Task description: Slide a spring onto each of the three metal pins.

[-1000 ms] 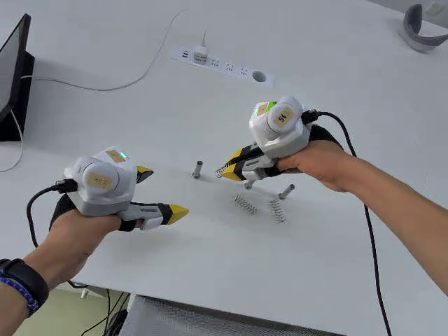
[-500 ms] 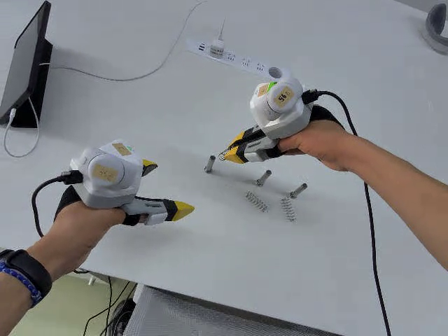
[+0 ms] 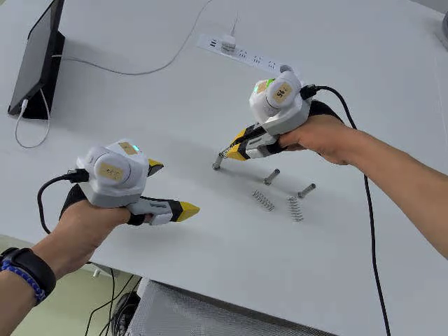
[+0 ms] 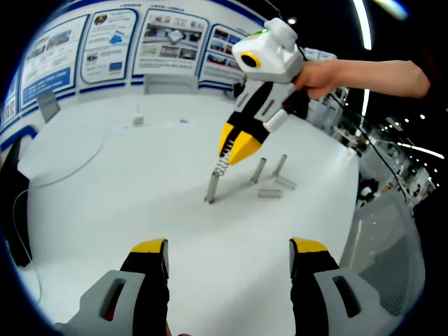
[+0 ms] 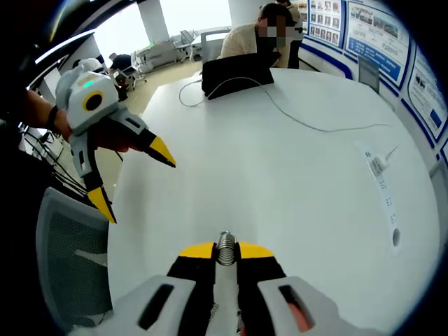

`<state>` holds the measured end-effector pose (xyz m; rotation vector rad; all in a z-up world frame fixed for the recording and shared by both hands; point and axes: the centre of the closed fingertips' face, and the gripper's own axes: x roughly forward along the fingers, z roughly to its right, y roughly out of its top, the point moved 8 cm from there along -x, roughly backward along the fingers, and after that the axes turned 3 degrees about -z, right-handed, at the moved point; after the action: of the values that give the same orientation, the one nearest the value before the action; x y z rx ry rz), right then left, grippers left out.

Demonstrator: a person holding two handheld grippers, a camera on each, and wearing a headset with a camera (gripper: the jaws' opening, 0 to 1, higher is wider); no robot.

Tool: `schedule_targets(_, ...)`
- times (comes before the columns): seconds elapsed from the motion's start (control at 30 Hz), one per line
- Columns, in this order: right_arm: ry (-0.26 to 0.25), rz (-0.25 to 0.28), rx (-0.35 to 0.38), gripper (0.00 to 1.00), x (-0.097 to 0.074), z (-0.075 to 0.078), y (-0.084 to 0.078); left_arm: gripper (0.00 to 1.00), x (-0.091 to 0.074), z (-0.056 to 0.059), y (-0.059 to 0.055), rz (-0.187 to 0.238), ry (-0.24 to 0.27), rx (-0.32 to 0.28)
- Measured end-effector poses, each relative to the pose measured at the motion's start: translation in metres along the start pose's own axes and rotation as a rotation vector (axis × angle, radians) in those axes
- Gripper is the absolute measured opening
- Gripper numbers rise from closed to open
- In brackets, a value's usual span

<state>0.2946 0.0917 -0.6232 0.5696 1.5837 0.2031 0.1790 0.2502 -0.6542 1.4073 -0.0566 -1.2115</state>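
Observation:
My right gripper [image 3: 233, 154] is shut on a small steel spring [image 3: 224, 155], which sticks out from between the yellow tips. The spring [image 4: 221, 166] slants down with its lower end at the top of the leftmost upright metal pin [image 4: 211, 187]. Two more pins [image 3: 271, 176] [image 3: 306, 190] stand to the right. Beside them two loose springs [image 3: 263, 200] [image 3: 295, 208] lie flat on the white table. In the right gripper view the spring [image 5: 225, 241] sits clamped in the gripper [image 5: 225, 252]. My left gripper [image 3: 172, 187] is held open near the table's front edge, with nothing in it.
A white power strip [image 3: 245, 54] with a cable lies at the back. A dark monitor [image 3: 35, 59] stands at the far left. A mesh chair back [image 3: 210, 315] is below the table's front edge. A person [image 5: 259, 35] sits at the table's far end.
The right gripper has carried the spring leftward until its end is at the top of the leftmost pin. The left gripper has stayed open and about where it was. The head camera has shifted.

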Motion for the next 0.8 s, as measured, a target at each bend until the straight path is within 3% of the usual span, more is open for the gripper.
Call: schedule_targets(0.8, -0.001, -0.013, -0.031, 0.12, 0.0104, 0.0022, 0.0099, 0.71, -0.0007, -0.0022, -0.0066, -0.008, -0.002, -0.019)
